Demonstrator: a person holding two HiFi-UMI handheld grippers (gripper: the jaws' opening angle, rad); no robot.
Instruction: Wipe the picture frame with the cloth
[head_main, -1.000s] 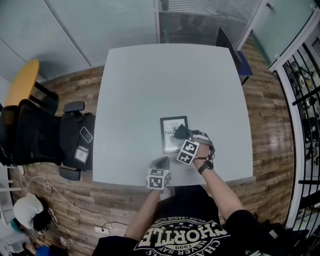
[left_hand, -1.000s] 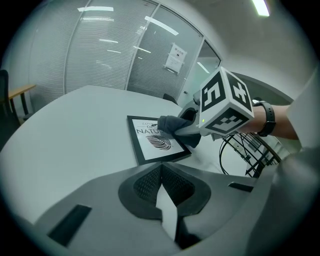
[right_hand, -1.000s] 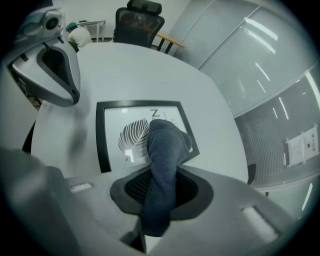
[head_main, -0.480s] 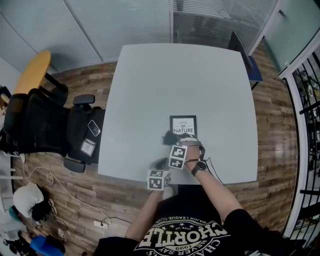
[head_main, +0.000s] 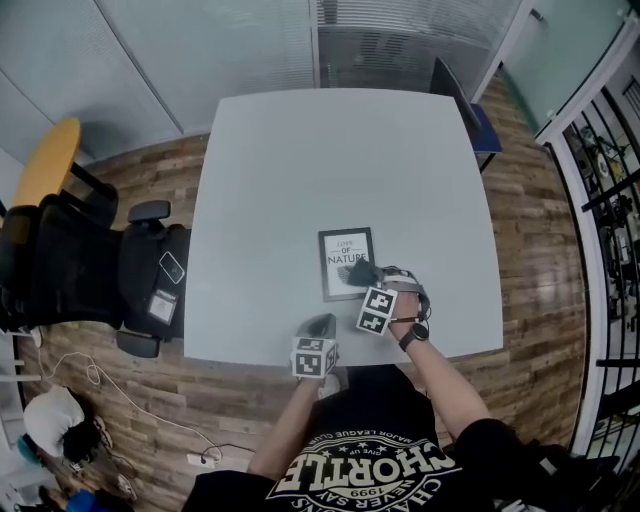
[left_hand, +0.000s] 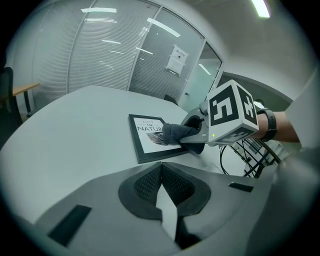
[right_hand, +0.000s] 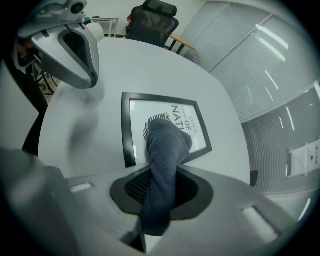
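Right now your right tongs (right_hand: 160, 190) are clamped on the dark cloth (right_hand: 162, 145). Its bunched end presses on the glass of the picture frame (head_main: 343, 252), which lies flat on the grey tabletop (head_main: 300, 170) near your edge. Your left tongs (left_hand: 161, 186) are closed on nothing, near the frame but apart from it.

A pale grey table (head_main: 300, 170) stands on a wood-plank floor (head_main: 540, 240). Left of it sits a black office chair (head_main: 80, 270), with a yellow desk (head_main: 45, 165) beyond it. A dark chair (head_main: 465, 100) with a blue seat stands at the table's far right corner. White cables (head_main: 95, 375) trail over the floor at near left.
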